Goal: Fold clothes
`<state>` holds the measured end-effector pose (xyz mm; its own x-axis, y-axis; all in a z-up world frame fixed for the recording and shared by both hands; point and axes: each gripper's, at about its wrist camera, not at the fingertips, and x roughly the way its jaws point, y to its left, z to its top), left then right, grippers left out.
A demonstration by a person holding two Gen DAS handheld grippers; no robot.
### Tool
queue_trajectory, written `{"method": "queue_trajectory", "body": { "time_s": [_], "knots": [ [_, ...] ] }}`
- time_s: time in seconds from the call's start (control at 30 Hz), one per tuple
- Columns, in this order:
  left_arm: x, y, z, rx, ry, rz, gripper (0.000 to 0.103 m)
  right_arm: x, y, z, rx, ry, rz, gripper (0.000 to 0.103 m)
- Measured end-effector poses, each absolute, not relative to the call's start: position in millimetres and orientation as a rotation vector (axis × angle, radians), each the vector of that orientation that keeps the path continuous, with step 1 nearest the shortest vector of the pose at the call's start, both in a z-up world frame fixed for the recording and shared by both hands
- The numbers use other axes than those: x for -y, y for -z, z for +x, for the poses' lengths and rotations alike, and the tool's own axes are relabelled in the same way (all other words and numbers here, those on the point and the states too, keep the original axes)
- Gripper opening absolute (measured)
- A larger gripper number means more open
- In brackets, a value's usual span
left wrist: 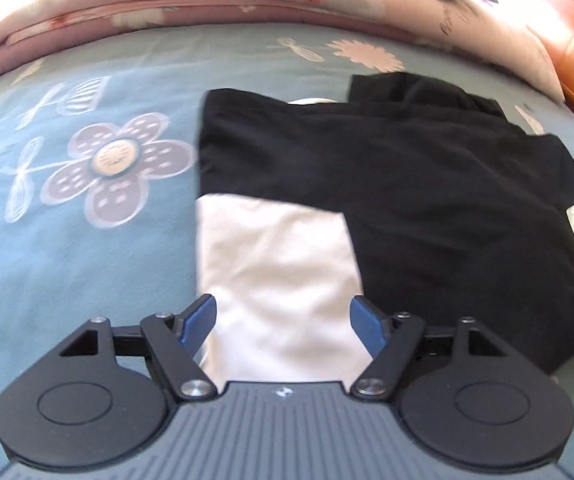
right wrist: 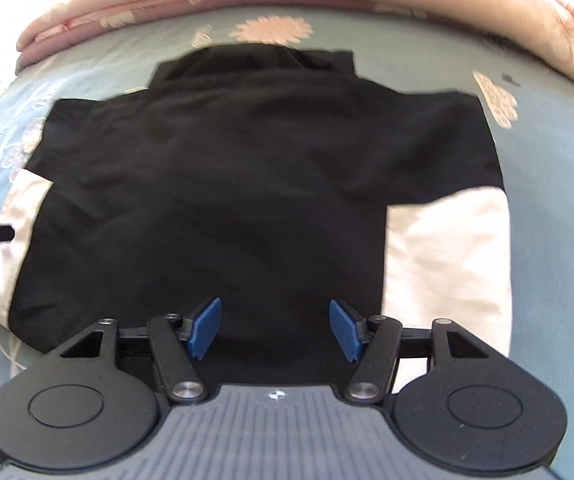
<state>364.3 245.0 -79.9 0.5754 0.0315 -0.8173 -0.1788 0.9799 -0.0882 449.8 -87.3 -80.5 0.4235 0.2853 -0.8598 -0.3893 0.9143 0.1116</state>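
Shirt [right wrist: 223, 184], black with white sleeves, lies flat on bed [left wrist: 47, 248], sleeves folded in. I judge it light, limp, non-slippery. Left gripper [left wrist: 283, 320] and right gripper [right wrist: 275, 328] both spread, empty. I'd pinch the hem corners at 6 o'clock.

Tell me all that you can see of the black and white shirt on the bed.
The shirt is soft fabric, black in the body with white sleeve ends folded in along both sides. It lies flat on the blue flowered bedsheet, collar end toward the pink quilt. The left gripper is open over one white part and the right gripper open over the black hem; neither grips it.
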Motion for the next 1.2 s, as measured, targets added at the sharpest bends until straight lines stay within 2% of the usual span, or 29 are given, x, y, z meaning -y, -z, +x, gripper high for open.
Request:
{"method": "queue_trajectory", "body": {
  "time_s": [0.1,0.3,0.57,0.77,1.1,1.2],
  "knots": [
    [-241.1,77.6,339.2,-0.913,-0.061,-0.224,0.073,71.4,74.6,445.8,-1.04,-0.459,-0.116,0.065],
    [-234.1,113.3,321.7,-1.03,-0.048,-0.216,0.071,29.6,73.2,432.7,-1.031,-0.561,-0.183,0.066],
    [-231.7,68.6,314.3,-0.95,0.044,-0.171,0.073,-2.3,66.1,411.4,-0.993,-0.599,-0.19,0.069],
    [-234.8,82.3,392.6,-0.915,0.053,-0.116,0.073,-2.8,105.0,411.4,-1.111,-0.526,-0.174,0.072],
    [-240.7,111.1,531.7,-0.862,0.059,-0.033,0.073,16.2,104.6,399.1,-1.099,-0.42,-0.034,0.079],
    [-247.0,117.6,542.6,-0.876,0.05,-0.08,0.074,15.7,109.5,401.7,-1.104,-0.403,-0.013,0.084]
  ]
}}
